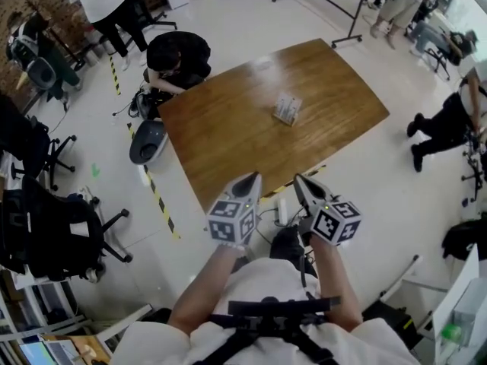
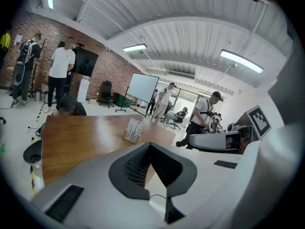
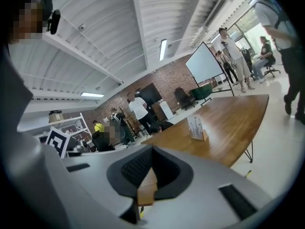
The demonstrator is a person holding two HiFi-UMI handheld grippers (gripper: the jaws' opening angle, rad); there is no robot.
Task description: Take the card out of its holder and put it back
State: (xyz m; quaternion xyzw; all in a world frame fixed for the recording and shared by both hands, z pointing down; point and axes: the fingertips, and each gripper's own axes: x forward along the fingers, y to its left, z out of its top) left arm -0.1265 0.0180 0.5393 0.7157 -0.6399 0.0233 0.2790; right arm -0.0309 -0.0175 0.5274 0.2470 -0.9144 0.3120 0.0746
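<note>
The card holder (image 1: 288, 109), a small clear stand with a white card upright in it, sits on the wooden table (image 1: 228, 139) right of its middle. It also shows in the left gripper view (image 2: 133, 130) and the right gripper view (image 3: 197, 128). My left gripper (image 1: 253, 176) and right gripper (image 1: 298, 178) hang side by side over the table's near edge, well short of the holder. Both are shut with nothing between their jaws, as the left gripper view (image 2: 149, 144) and the right gripper view (image 3: 152, 147) confirm.
A person in black (image 1: 179, 58) crouches at the table's far left corner. Another person (image 1: 449, 120) stands to the right. Office chairs (image 1: 46, 230) stand at the left, and yellow-black tape (image 1: 160, 202) runs along the floor by the table's left side.
</note>
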